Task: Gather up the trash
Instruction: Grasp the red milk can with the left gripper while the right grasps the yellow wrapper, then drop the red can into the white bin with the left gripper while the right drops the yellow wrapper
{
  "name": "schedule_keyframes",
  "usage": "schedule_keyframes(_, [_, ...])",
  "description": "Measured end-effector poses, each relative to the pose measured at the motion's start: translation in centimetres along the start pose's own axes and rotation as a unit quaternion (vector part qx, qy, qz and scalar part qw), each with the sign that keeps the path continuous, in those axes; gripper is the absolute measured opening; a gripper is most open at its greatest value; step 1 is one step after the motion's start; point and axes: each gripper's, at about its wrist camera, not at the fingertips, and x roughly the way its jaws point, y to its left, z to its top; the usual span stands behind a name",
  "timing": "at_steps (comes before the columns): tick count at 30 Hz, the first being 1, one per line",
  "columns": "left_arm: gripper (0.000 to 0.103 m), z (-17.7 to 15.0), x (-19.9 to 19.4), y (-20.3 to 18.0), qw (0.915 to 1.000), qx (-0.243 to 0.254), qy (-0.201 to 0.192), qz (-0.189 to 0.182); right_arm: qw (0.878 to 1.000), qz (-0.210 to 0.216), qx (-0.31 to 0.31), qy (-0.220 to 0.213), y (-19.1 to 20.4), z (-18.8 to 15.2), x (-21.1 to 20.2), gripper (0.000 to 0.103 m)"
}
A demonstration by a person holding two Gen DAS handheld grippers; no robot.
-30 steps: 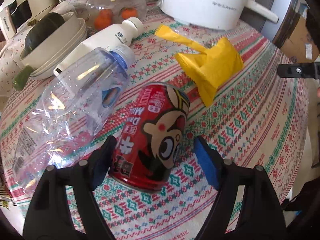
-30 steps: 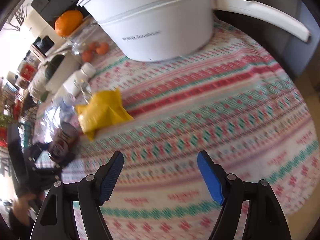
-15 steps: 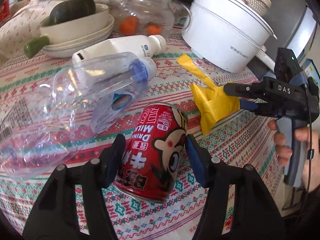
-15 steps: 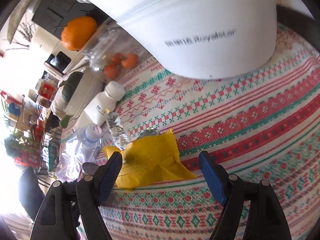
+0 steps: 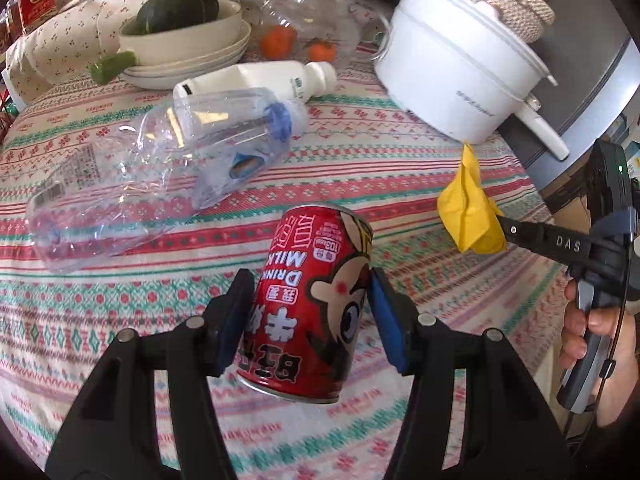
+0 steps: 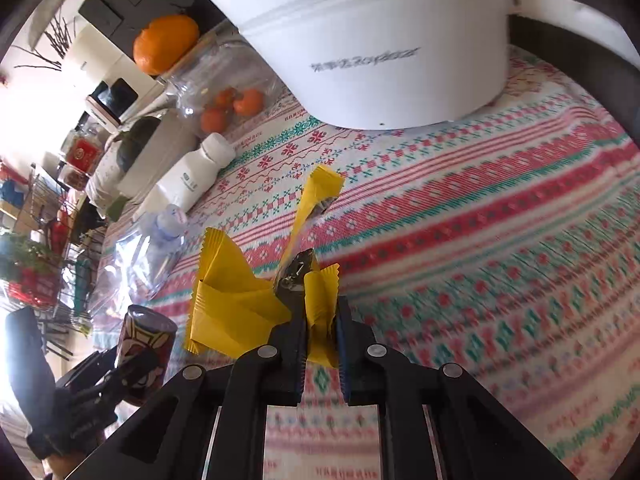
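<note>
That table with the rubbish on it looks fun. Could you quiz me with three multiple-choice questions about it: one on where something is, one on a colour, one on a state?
1. Where does the white bottle lie?
A. between the clear bottle and the stacked bowls
B. inside the white pot
C. on the floor

2. What colour is the wrapper in the right tool?
A. blue
B. yellow
C. green

3. How is the red can?
A. crushed flat
B. standing alone
C. gripped between the left tool's pads

A: it lies between them.
B: plainly yellow.
C: both pads press its sides.
</note>
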Motion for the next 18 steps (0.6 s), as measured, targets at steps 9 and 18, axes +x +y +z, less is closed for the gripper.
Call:
schedule_keyframes(9, [0.059,-0.2,-6.3,-6.2,0.9993,0.03,-0.008,-0.02,0.999,-0.023,-0.013,-0.022,-1.9,-3.5,-10.0,0.013])
schedule_keyframes(18, [0.059,-2.4,-9.7,-14.2,0.9947,0.087,-0.006,-0.055,0.999,-0.034,-0.002,-0.035,-5.1,-7.3,-17.6,0.013])
